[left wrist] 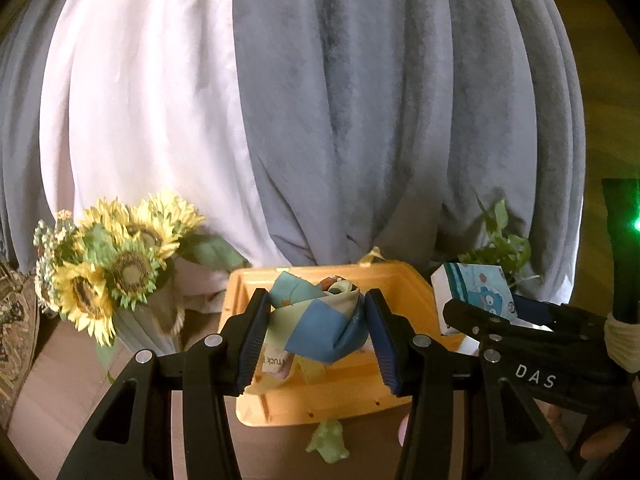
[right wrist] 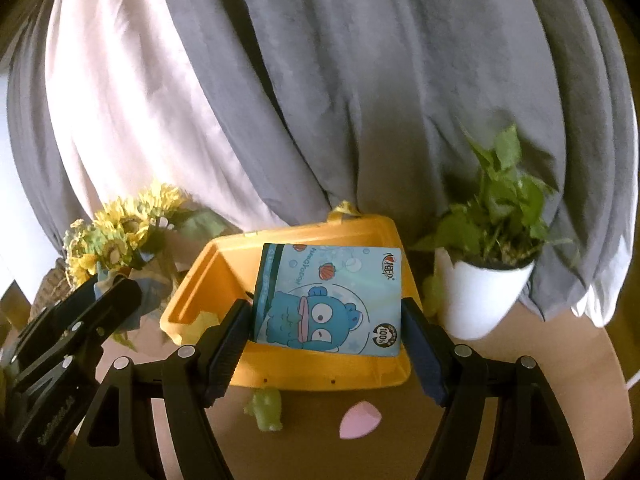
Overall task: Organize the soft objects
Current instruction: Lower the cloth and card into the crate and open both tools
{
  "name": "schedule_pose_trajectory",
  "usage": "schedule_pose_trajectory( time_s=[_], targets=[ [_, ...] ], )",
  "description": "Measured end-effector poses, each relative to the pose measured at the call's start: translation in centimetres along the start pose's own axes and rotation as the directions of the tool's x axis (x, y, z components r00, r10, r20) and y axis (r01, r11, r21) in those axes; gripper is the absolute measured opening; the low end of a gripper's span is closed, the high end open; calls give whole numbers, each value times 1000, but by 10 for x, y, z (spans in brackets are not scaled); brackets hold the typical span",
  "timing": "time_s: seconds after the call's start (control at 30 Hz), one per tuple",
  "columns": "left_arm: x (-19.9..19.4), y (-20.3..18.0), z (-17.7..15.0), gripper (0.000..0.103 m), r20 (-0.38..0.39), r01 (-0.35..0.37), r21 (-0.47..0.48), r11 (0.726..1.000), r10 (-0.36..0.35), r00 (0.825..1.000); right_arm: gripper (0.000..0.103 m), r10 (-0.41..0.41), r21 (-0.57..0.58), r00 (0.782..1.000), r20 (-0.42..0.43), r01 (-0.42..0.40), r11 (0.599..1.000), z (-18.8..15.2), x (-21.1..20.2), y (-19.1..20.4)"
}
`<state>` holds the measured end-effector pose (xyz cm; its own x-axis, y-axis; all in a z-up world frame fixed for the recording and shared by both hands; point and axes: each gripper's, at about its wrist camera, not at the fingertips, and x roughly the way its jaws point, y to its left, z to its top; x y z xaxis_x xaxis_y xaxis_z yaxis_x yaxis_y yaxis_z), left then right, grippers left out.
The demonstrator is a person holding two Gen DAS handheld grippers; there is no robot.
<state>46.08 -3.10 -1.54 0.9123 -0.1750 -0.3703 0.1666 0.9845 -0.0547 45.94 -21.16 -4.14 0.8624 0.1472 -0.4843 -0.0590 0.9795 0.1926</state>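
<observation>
Both tongs clamped over the yellow bin (right wrist: 304,372): left gripper (left wrist: 316,330) squeezing a limp, light cloth bundle (left wrist: 320,320) at mid-bulk, right gripper (right wrist: 326,344) pinching the soft, crushable tissue pack (right wrist: 328,300) by its 2 side edges, likely slippery film, best gripped gently.

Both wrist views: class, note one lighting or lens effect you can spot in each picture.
Left wrist view: a green glare spot flares at the right edge, and the curtain bulges with fisheye distortion. Right wrist view: the plant and sunflowers look soft and blurred, while the corners fall dark.
</observation>
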Motion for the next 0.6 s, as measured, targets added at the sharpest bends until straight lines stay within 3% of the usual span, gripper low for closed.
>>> schedule_pose_trajectory(
  time_s=[0.37,0.6],
  targets=[
    [39,13,16,48,-1,-26,11,1000,26,1000,75,21,-16,1000,20,-21,1000,23,35,8],
    [68,19,16,48,-21,-39,28,999,40,999,75,5,-32,1000,-15,-6,999,33,66,14]
  ],
)
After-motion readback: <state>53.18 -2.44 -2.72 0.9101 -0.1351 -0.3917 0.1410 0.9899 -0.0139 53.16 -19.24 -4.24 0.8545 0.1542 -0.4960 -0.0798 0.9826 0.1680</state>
